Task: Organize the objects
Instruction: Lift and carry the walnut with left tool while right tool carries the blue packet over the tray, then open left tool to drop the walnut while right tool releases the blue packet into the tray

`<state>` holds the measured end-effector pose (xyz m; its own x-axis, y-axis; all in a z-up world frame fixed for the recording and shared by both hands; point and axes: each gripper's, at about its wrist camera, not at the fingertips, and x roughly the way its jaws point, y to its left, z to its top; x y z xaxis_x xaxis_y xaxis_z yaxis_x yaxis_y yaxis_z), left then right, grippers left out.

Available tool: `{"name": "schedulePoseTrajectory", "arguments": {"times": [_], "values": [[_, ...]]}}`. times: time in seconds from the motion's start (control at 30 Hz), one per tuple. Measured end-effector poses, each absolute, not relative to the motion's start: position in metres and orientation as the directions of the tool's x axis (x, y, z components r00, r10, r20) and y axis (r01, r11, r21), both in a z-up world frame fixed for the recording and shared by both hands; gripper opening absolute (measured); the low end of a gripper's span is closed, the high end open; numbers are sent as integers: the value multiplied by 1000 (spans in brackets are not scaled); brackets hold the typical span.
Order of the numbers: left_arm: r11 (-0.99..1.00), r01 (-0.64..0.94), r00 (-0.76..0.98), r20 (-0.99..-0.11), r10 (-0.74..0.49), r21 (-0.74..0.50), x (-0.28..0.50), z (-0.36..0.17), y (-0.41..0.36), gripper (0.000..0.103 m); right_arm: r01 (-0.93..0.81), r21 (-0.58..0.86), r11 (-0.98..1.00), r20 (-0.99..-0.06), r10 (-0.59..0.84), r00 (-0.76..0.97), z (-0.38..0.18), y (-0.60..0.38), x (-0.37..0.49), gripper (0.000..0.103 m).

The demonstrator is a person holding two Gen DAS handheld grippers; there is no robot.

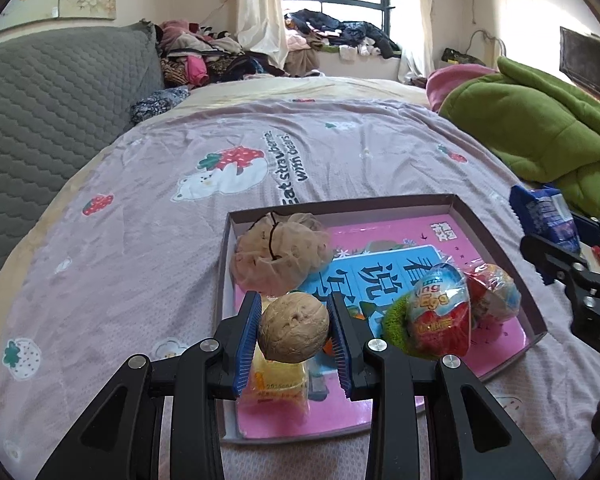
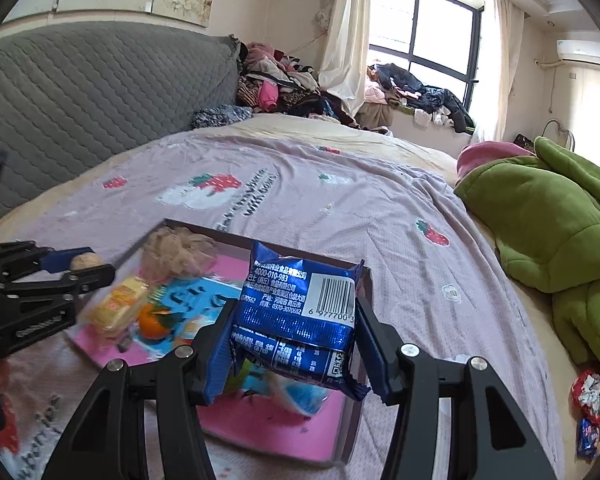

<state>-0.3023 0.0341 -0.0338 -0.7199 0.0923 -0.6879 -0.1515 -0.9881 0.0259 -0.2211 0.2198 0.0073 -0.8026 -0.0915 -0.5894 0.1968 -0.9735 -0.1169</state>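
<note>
My left gripper (image 1: 294,334) is shut on a brown walnut (image 1: 293,334) and holds it above the near left part of a shallow box (image 1: 496,236) with a pink and blue lining. My right gripper (image 2: 292,340) is shut on a blue snack packet (image 2: 300,312) above the box's right side (image 2: 364,280); it shows at the right edge of the left wrist view (image 1: 548,220). In the box lie a beige mesh pouch (image 1: 280,254), a yellow packet (image 1: 278,384), a green scrubber (image 1: 396,322), two wrapped toy eggs (image 1: 440,312) and a small orange (image 2: 154,322).
The box sits on a bed with a pink strawberry sheet (image 1: 180,240). A green quilt (image 2: 560,232) lies at the right, a grey padded headboard (image 2: 80,92) at the left. Loose wrapped sweets (image 2: 588,412) lie on the bed's right edge. Clothes pile at the far end.
</note>
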Motion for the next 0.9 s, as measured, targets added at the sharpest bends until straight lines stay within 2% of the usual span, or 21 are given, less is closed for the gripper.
{"name": "schedulePoseTrajectory", "arguments": {"times": [0.53, 0.9], "values": [[-988, -153, -698, -710, 92, 23, -331, -59, 53, 35, 211, -111, -971, -655, -88, -750, -44, 225, -270, 56], [-991, -131, -686, -724, 76, 20, -339, -71, 51, 35, 227, -95, -969, -656, -111, -746, -50, 222, -269, 59]]}}
